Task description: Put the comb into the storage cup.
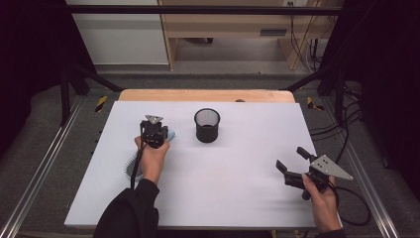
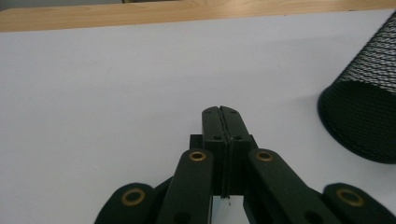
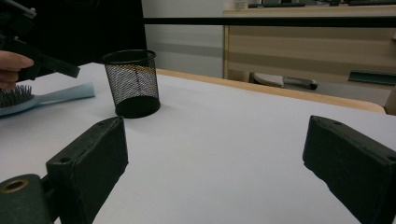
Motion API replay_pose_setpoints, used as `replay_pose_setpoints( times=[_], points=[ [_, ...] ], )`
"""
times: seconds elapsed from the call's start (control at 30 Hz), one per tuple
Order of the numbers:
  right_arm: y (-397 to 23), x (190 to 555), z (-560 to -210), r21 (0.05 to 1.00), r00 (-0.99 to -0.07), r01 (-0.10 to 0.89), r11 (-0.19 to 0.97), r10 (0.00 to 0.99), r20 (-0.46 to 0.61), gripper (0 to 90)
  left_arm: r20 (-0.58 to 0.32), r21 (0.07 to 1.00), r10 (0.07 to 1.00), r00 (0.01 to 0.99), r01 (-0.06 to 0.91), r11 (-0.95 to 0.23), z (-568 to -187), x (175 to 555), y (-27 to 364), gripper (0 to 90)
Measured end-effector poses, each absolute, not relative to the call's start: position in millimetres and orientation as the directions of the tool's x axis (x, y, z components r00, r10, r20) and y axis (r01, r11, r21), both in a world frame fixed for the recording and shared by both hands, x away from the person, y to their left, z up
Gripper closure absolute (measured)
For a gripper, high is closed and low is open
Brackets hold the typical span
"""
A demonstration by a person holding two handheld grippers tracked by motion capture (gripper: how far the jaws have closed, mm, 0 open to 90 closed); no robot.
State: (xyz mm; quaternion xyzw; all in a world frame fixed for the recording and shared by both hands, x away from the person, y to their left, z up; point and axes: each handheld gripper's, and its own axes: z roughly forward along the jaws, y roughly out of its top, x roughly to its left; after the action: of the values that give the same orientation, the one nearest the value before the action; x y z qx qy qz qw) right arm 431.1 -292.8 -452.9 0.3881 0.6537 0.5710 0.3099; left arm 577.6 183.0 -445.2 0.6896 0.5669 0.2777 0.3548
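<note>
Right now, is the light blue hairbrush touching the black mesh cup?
Apart: the right gripper view shows bare white table between the hairbrush's handle and the mesh cup.

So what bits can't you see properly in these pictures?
- Hairbrush: in the high view the person's left hand covers its middle; the left edge of the right gripper view cuts its bristles off.
- Left gripper: its jaws are shut with nothing showing between them; whether they touch the brush handle is hidden.
- Mesh cup: what is inside is too dark to tell.
</note>
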Motion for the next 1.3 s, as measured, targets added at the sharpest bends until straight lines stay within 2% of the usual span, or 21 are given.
replay_pose_setpoints(
  times=[0.37,0.6,0.77,1.0,1.07,1.3],
  points=[
    [-296,430,-452,0.988,-0.504,0.152,0.032,0.862,0.050,6.9,-0.009,0.724,0.978,0.206,0.676,-0.136,-448,598,183,90.0],
    [-296,431,-453,0.988,-0.504,0.153,0.029,0.862,0.053,6.9,-0.002,0.700,0.980,0.201,0.700,-0.142,-449,603,184,90.0],
    [-297,430,-452,0.988,-0.503,0.153,0.026,0.863,0.055,6.9,-0.007,0.699,0.974,0.228,0.698,-0.158,-448,600,179,90.0],
    [-296,430,-453,0.987,-0.511,0.156,0.034,0.858,0.051,6.9,0.008,0.676,0.946,0.323,0.696,-0.243,-445,588,158,90.0],
    [-295,430,-453,0.987,-0.511,0.156,0.037,0.858,0.049,6.9,0.042,0.681,0.949,0.313,0.685,-0.256,-446,589,156,90.0],
    [-298,429,-452,0.988,-0.505,0.154,0.027,0.861,0.055,6.9,0.009,0.726,0.965,0.261,0.662,-0.186,-440,593,171,90.0]
  ],
)
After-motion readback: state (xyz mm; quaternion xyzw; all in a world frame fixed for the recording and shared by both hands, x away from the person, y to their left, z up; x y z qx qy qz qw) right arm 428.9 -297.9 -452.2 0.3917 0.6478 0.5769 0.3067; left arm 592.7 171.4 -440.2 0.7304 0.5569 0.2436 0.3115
